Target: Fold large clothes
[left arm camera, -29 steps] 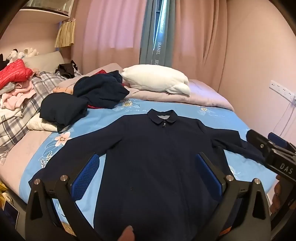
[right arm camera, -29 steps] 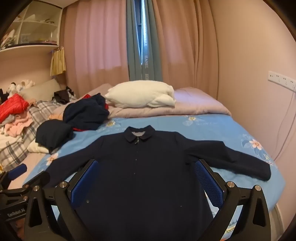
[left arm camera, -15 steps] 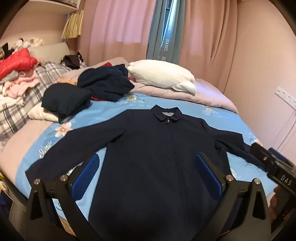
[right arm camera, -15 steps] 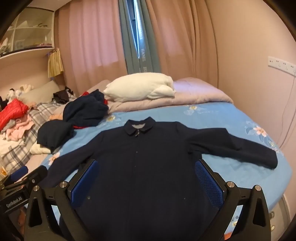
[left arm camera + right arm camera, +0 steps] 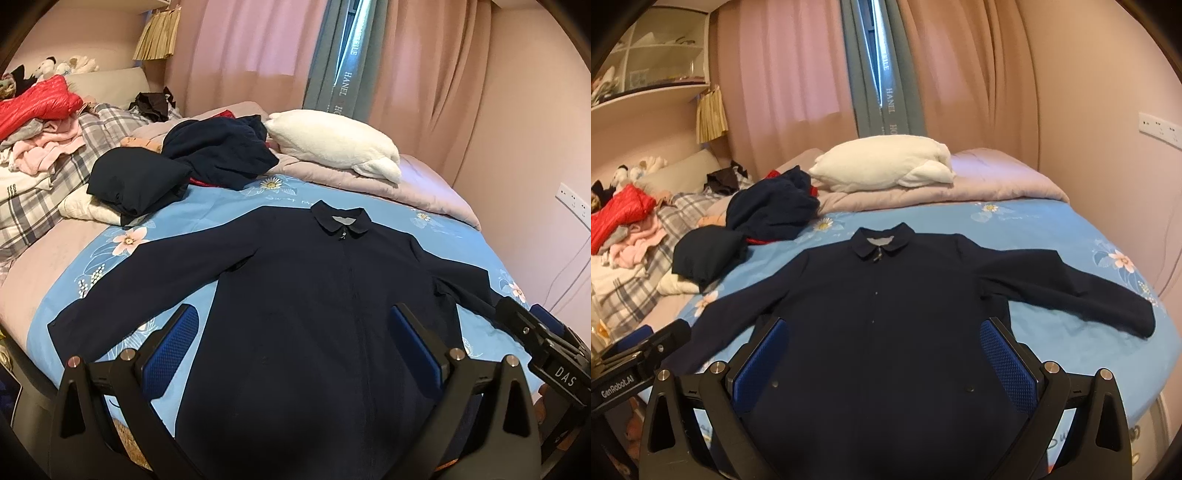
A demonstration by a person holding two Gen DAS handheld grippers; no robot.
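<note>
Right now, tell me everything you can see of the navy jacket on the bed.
The navy jacket lies flat, front up, on the blue floral sheet. Collar points toward the white pillow; the front is closed, with small studs showing. Both sleeves spread outward. The matte fabric looks smooth, unfolded. Both grippers hover open; neither visibly grips it.

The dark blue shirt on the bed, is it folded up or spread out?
Spread out. The shirt lies flat on the bed, both sleeves stretched sideways, collar at the far end.
</note>
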